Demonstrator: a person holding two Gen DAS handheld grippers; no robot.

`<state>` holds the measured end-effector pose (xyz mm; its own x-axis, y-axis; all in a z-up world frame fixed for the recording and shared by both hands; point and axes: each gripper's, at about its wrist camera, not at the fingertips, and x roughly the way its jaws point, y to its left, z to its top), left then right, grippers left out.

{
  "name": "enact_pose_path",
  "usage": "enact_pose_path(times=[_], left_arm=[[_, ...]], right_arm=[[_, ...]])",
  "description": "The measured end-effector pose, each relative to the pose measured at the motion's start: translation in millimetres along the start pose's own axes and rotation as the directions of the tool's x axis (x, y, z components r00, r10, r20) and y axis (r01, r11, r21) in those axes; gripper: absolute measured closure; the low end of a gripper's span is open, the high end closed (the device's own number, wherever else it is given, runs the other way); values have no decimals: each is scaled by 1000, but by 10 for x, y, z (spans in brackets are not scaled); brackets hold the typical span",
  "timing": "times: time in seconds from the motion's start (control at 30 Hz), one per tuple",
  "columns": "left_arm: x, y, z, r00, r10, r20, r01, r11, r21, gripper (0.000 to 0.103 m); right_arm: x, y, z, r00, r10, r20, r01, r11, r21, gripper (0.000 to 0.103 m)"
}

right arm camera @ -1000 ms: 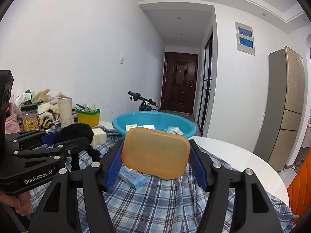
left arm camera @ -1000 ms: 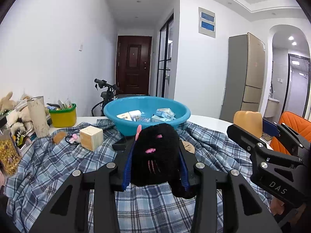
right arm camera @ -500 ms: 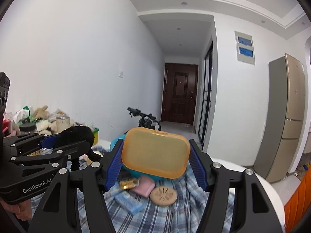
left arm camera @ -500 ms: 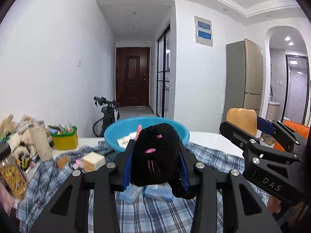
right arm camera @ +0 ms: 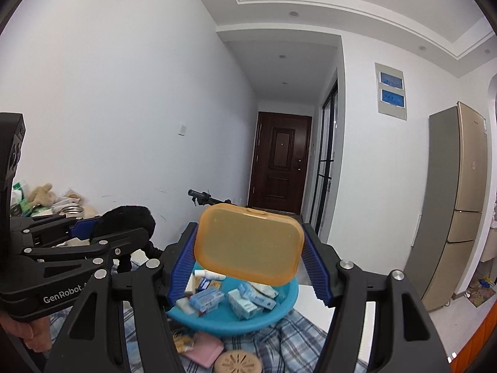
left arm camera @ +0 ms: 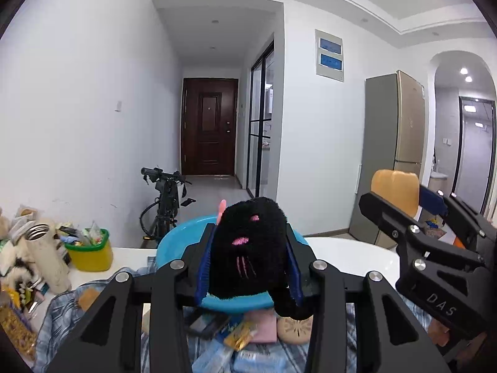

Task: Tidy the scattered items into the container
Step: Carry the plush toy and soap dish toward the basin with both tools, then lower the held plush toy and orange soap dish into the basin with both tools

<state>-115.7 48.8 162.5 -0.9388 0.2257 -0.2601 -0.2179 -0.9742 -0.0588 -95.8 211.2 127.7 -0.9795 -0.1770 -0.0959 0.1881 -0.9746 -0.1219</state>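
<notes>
My left gripper (left arm camera: 248, 264) is shut on a black plush toy (left arm camera: 250, 258) with pink marks, held in the air just in front of the blue basin (left arm camera: 174, 245). My right gripper (right arm camera: 248, 248) is shut on an orange plastic case (right arm camera: 248, 245), held above the near rim of the same basin (right arm camera: 236, 320), which holds several small blue and white packets (right arm camera: 248, 298). The right gripper with the case shows in the left wrist view (left arm camera: 403, 199). The left gripper with the toy shows in the right wrist view (right arm camera: 102, 233).
A checked cloth (left arm camera: 59, 314) covers the white table (left arm camera: 351, 251). A pink pad (right arm camera: 205, 348), a round tan disc (right arm camera: 239, 362) and snack packets (left arm camera: 236, 335) lie before the basin. A yellow tub (left arm camera: 90, 248), a cup (left arm camera: 46, 255) and plush toys stand at the left.
Both grippers have risen and moved forward toward the basin, each keeping its hold. The table and basin now sit lower in both views.
</notes>
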Motion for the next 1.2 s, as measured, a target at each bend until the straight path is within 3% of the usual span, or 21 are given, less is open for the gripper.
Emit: enact_pose_path(times=[0.23,0.5,0.77,1.2], left_arm=[[598,100,246,998,41,47,-41,999,18,61],[1226,355,466,995,51,82,-48,998,-28,61],[1804,541,550,996,49,76,-47,998,-33,61],[2404,691,542,998,33,62,-30,998,-49,61]], right_arm=[[589,-150,114,1000,-27,-7,27,1000,7,40],[1316,-372,146,998,-47,-43,49,997,56,40],[1896,-434,131,997,-47,-68,54,994,98,40],[2357,-469,-19,995,-25,-95,37,991,125,40]])
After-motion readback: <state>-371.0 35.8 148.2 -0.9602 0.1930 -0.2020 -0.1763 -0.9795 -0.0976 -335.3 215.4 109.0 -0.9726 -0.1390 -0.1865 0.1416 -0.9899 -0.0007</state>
